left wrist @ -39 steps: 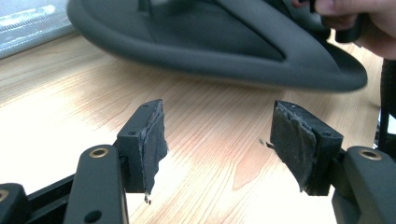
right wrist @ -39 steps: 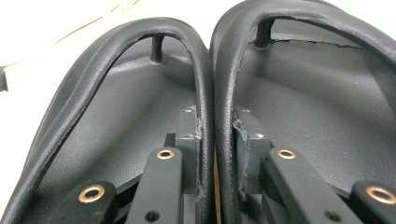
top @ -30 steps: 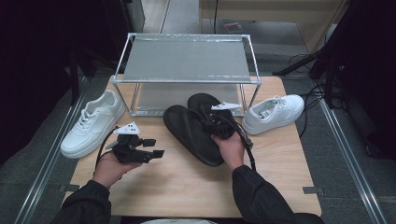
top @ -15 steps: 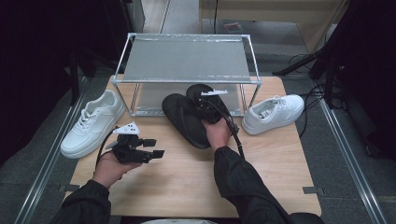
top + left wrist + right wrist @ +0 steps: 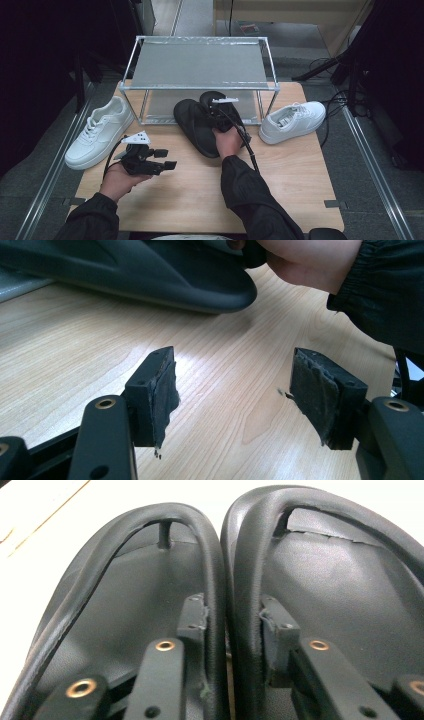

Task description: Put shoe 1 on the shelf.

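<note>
High view, nearest the person: the left gripper [image 5: 166,158] hovers over the wooden tabletop [image 5: 190,195] well in front of the silver two-tier metal shoe rack [image 5: 200,65], its jaws spread wide and empty. Closer to the rack, the right gripper [image 5: 232,615] has the pair of black rubber flip-flops [image 5: 192,125] by their two inner straps. Its jaws have just been opening, yet the pads look to be against both straps. The toes lie at the rack's lower shelf [image 5: 160,107]. A good finish would likely be to slide the pair further in before letting go, then draw straight back clear of the straps.
</note>
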Tool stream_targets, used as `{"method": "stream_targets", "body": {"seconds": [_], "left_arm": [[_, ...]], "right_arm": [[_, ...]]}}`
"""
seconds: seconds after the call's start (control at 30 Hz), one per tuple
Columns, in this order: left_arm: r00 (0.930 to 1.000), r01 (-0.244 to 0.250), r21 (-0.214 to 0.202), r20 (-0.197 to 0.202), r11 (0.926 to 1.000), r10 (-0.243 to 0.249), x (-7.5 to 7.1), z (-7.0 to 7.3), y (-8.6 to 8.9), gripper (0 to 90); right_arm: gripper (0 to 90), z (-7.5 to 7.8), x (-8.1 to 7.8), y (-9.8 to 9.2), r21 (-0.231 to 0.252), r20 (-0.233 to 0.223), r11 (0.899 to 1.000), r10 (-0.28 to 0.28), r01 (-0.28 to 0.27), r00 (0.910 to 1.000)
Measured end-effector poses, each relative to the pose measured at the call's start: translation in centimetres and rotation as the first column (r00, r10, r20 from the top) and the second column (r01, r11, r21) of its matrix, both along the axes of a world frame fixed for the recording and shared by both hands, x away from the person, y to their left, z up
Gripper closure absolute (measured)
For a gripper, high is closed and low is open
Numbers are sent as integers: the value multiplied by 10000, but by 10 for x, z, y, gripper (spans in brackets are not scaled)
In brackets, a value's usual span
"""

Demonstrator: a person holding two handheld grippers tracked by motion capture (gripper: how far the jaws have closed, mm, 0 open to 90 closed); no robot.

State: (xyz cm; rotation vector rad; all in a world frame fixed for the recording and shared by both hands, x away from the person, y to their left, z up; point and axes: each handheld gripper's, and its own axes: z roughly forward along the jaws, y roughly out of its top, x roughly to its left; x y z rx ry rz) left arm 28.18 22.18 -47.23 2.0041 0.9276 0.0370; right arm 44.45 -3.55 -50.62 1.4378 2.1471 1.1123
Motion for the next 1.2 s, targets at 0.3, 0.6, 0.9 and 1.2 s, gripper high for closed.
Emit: {"method": "stream_targets", "body": {"seconds": [0.3, 0.6, 0.9, 1.2], "left_arm": [[10000, 15, -13, -31, 10000, -15, 1, -1, 0, 354], [10000, -43, -38, -63, 10000, 43, 1, 2, 2, 358], [9997, -191, 7, -140, 9998, 191, 7, 8, 6, 402], [9999, 31, 211, -141, 9998, -28, 13, 12, -1, 485]], "right_arm": [[582, 0, 0, -1, 441, -241, 9990, 45, -35, 9997], [528, 8, -13, -10, 490, -343, 9980, 404, -387, 9986], [556, 20, -41, -33, 465, -196, 9935, 1049, -1039, 9943], [569, 32, -77, -56, 538, 93, 9816, 1827, -1830, 9831]]}}
